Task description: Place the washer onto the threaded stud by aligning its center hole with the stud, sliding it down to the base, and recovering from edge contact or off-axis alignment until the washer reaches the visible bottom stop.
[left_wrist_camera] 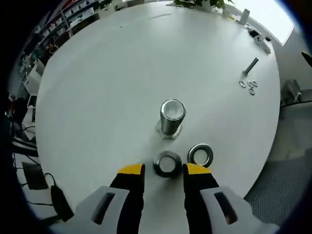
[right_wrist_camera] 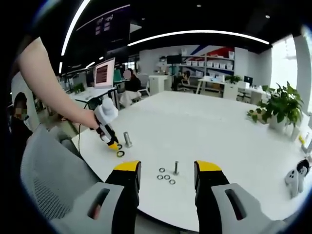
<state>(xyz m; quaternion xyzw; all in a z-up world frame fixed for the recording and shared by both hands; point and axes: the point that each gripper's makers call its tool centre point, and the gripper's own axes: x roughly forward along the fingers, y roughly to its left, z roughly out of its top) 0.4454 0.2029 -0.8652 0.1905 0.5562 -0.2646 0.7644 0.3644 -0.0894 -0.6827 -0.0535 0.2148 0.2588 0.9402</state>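
Steel washer [left_wrist_camera: 167, 164] lies flat on the white table [left_wrist_camera: 107, 87] between the left tool [left_wrist_camera: 164, 171], jaws apart, just short of the upright threaded stud [left_wrist_camera: 172, 117]. Pinch its rim squarely, lift level. Right tool [right_wrist_camera: 167, 173] hangs open, well back.

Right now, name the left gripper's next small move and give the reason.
Probably close the left gripper on the washer: the open jaws already flank it on the white table, with the upright stud just beyond and a second washer lying beside it.
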